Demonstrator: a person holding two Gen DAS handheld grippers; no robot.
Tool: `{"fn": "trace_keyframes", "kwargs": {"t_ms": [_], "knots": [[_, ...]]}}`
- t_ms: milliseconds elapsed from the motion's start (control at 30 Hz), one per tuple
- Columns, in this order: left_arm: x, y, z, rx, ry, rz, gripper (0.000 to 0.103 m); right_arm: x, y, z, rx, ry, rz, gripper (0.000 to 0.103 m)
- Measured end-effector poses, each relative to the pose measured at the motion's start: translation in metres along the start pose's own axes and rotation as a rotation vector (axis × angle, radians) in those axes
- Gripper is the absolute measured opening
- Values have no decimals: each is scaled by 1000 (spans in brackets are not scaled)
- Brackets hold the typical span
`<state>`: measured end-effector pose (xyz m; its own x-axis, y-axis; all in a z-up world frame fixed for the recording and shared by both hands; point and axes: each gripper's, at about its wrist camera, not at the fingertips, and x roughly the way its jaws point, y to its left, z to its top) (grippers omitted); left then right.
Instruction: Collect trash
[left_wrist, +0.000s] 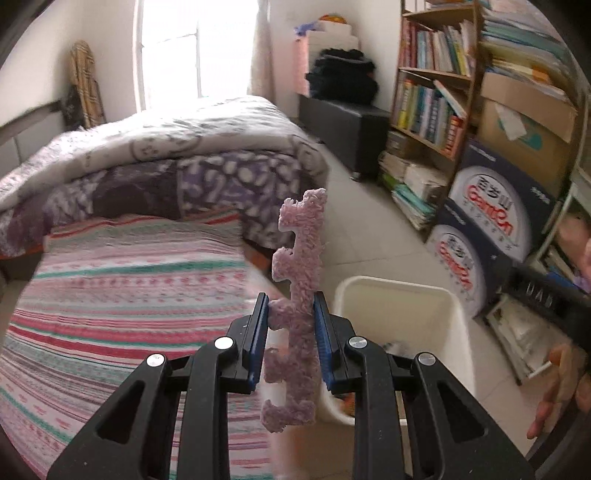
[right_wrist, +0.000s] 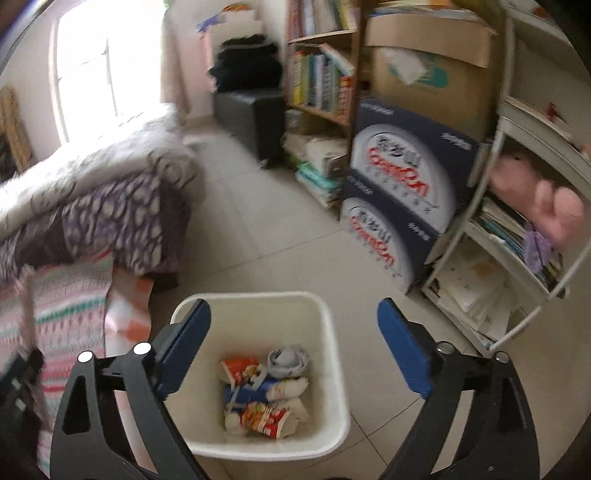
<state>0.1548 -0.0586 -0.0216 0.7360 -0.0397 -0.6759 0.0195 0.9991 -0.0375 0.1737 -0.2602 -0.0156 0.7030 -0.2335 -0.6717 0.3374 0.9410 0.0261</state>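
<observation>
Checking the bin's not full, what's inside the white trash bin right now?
The white trash bin holds crumpled snack wrappers and a grey wad, low down. Anything beneath them is covered.

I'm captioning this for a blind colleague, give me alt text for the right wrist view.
The open right gripper hangs empty above a white bin on the tiled floor, with crumpled wrappers inside. A bed lies left, bookshelves behind.

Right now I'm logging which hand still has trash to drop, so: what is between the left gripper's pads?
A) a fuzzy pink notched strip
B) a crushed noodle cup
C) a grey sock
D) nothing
A: in the left wrist view the left gripper is shut on the fuzzy pink notched strip, which stands upright between its blue pads beside the white bin.
</observation>
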Motion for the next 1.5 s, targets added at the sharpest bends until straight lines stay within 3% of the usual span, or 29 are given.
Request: {"fn": "trace_keyframes", "kwargs": {"t_ms": [233, 367, 467, 700, 800, 900, 1000, 1133, 1500], "knots": [[15, -53, 2, -43, 55, -196, 26, -16, -41, 16, 135, -93, -56, 96], [2, -66, 1, -28, 40, -233, 51, -39, -53, 21, 180, -162, -70, 96], [-17, -63, -3, -4, 19, -228, 57, -59, -57, 19, 199, -211, -63, 96], [-90, -24, -15, 33, -119, -72, 90, -103, -36, -14, 121, -216, -5, 96], [-123, -8, -24, 44, -203, 17, 96, -123, -22, -33, 68, -233, 25, 96], [-150, 11, -39, 38, -252, 103, 96, -139, -8, -54, 19, -240, 65, 96], [-165, 32, -51, 1, -255, 143, 96, -155, 1, -74, -7, -273, 101, 96], [-181, 58, -71, -45, -246, 257, 96, -167, 16, -95, -29, -297, 173, 96], [-191, 98, -99, -108, -271, 361, 96, -166, 58, -131, -134, -260, 278, 96]]}}
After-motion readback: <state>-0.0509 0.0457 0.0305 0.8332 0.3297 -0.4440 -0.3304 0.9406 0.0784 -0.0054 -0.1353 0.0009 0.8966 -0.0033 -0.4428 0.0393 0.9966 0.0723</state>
